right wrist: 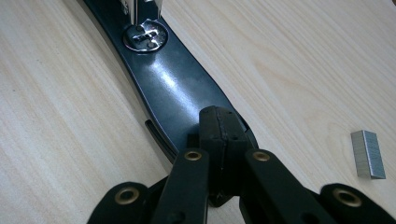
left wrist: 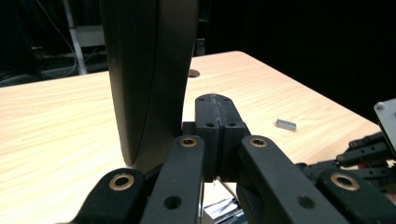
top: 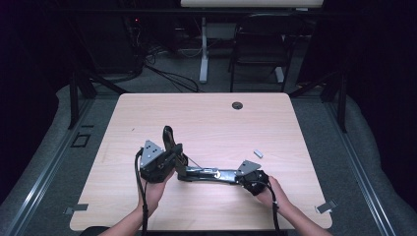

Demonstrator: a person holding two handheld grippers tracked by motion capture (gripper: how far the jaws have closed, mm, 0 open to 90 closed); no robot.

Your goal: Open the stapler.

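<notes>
Stapler (top: 196,169), opened out, lay mid-frame on desk (top: 211,118); staple strip (top: 258,153) right of it (both grippers' fingers clenched, grasping nothing).

Near the right side of your wooden table (top: 206,118), right of centre in the high view, lies a small grey strip of staples (top: 258,153), flat and on its own. At the table's far edge, upper middle, sits a dark round cable hole (top: 237,105). Beyond it, top of frame, you see a black chair (top: 260,44) and a white desk leg (top: 203,49).
</notes>
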